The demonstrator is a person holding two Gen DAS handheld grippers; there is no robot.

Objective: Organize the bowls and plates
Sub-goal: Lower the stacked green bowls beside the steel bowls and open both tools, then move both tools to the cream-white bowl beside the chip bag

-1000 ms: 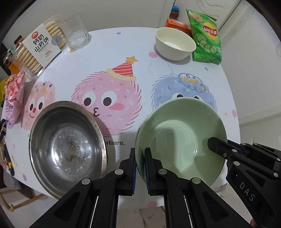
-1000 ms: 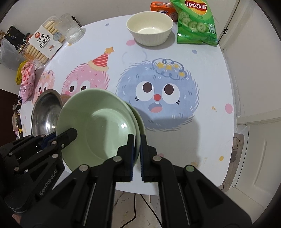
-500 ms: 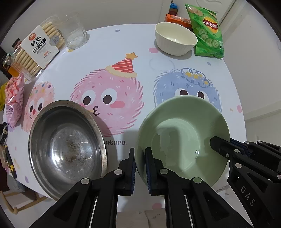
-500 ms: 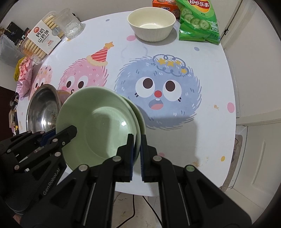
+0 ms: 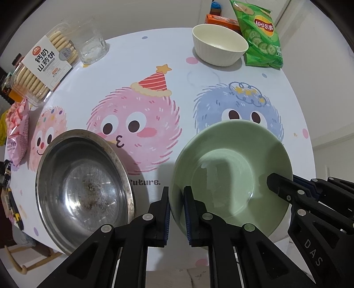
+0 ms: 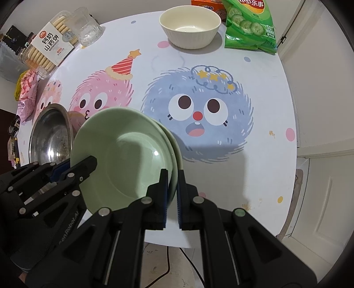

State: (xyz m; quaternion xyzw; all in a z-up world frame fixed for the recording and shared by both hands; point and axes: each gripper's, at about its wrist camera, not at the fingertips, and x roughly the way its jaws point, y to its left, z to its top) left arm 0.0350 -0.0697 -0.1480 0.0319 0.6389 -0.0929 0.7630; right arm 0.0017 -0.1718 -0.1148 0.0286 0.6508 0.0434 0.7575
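Observation:
Two nested green bowls (image 6: 124,155) are held above the round table's near edge; they also show in the left wrist view (image 5: 230,172). My left gripper (image 5: 177,199) is shut on their left rim, and it appears in the right wrist view (image 6: 84,164). My right gripper (image 6: 171,177) is shut on their right rim, and it appears in the left wrist view (image 5: 276,183). A steel bowl (image 5: 81,188) with crumbs sits left of them. A cream ribbed bowl (image 5: 219,44) stands at the far side.
A biscuit box (image 5: 44,66) and a glass (image 5: 93,46) stand at the far left. A green chip bag (image 5: 258,33) and an orange box (image 5: 219,20) lie at the far right. A pink snack bag (image 5: 17,130) lies at the left edge. The table (image 6: 254,172) carries cartoon prints.
Both grippers have lifted the green bowls slightly and carried them a little forward over the table. The grips have not changed.

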